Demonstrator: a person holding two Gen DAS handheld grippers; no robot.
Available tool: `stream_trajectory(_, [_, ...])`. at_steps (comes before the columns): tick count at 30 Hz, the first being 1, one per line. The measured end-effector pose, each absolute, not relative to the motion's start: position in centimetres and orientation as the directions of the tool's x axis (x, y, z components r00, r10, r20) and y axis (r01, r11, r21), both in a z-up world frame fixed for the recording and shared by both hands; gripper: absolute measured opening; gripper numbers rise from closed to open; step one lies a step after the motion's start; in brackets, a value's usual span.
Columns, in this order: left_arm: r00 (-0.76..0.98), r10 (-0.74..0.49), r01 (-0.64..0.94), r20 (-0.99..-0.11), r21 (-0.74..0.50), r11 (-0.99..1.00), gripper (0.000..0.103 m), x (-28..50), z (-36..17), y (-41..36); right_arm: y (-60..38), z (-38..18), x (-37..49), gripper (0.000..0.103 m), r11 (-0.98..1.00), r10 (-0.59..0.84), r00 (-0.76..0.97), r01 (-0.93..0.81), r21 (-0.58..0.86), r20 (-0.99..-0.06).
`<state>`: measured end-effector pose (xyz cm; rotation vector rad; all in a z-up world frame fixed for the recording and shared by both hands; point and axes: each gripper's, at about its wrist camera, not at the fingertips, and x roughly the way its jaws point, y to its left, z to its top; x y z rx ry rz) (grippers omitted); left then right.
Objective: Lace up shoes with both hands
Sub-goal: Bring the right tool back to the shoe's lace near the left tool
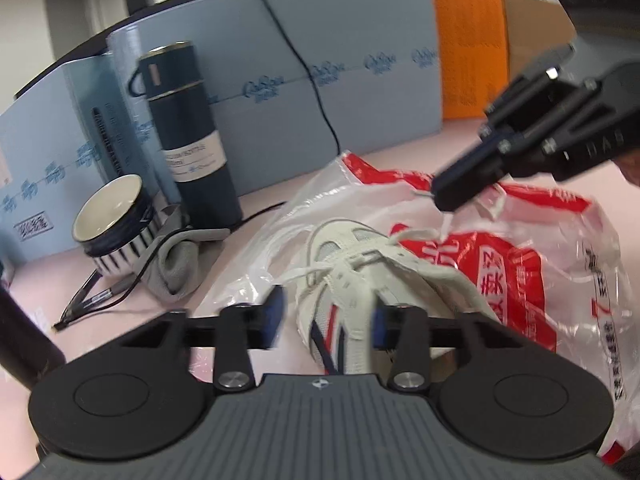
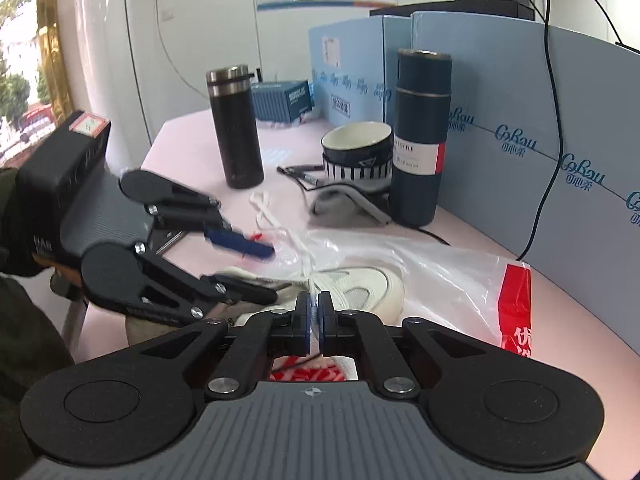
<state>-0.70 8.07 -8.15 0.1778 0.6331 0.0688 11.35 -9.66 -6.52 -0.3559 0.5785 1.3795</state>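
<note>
Fingers of the right gripper (image 2: 314, 312) are pressed together on a thin white shoelace (image 2: 307, 270). The blue-padded fingers of the left gripper (image 1: 328, 320) are spread apart, with the heel end of the one white mesh sneaker with red and navy stripes (image 1: 352, 280) seen between them; contact cannot be told. The sneaker lies on a clear plastic bag with red print (image 1: 520, 264) on the pink table (image 2: 192, 148). Two flasks and one striped mug (image 2: 356, 152) are counted behind.

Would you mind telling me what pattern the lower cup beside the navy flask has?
Navy and white vertical stripes on the lower ceramic cup, clearest in the right wrist view.
</note>
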Motion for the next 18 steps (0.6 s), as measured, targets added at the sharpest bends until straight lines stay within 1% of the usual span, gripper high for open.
stream_trajectory(1, [0.802, 0.1, 0.016, -0.589, 0.189, 0.982, 0.017, -0.6, -8.3, 7.9, -9.5, -6.5, 11.3, 0.004, 0.175, 0.818, 0.087, -0.979, 0.102, -0.569])
stream_trajectory(2, [0.801, 0.089, 0.024, -0.592, 0.181, 0.983, 0.014, -0.5, -8.3, 7.9, -9.4, -6.4, 11.3, 0.004, 0.18, 0.823, 0.089, -0.978, 0.109, -0.561])
stream_trajectory(4, [0.801, 0.071, 0.024, -0.595, 0.151, 0.988, 0.014, -0.4, -8.4, 8.0, -8.9, -6.6, 11.2, 0.004, 0.185, 0.83, 0.088, -0.975, 0.125, -0.55])
stream_trajectory(6, [0.803, 0.043, -0.003, -0.594, 0.068, 0.998, 0.014, -0.5, -8.4, 8.8, -8.3, -6.9, 11.1, 0.004, 0.193, 0.836, 0.087, -0.971, 0.141, -0.541])
stream_trajectory(8, [0.807, -0.007, -0.054, -0.591, -0.085, 0.995, 0.013, -0.7, -8.4, 10.4, -7.6, -7.4, 11.1, 0.004, 0.201, 0.841, 0.087, -0.967, 0.159, -0.534])
stream_trajectory(10, [0.815, -0.074, -0.129, -0.574, -0.305, 0.944, 0.013, -0.9, -8.9, 12.7, -6.9, -7.9, 11.2, 0.004, 0.211, 0.841, 0.089, -0.962, 0.172, -0.534])
stream_trajectory(11, [0.823, -0.111, -0.164, -0.557, -0.42, 0.892, 0.013, -1.2, -9.4, 14.0, -6.6, -8.2, 11.2, 0.004, 0.218, 0.838, 0.092, -0.96, 0.175, -0.538])
stream_trajectory(14, [0.849, -0.181, -0.224, -0.497, -0.648, 0.727, 0.013, -2.0, -11.2, 16.5, -5.9, -9.3, 11.2, 0.004, 0.246, 0.823, 0.105, -0.952, 0.183, -0.558])
stream_trajectory(16, [0.86, -0.198, -0.23, -0.471, -0.703, 0.673, 0.014, -2.3, -11.9, 17.1, -5.7, -9.8, 11.2, 0.004, 0.259, 0.818, 0.108, -0.946, 0.194, -0.565])
stream_trajectory(18, [0.865, -0.205, -0.235, -0.458, -0.731, 0.641, 0.014, -2.4, -12.2, 17.1, -5.7, -10.2, 11.1, 0.004, 0.267, 0.816, 0.11, -0.942, 0.202, -0.567])
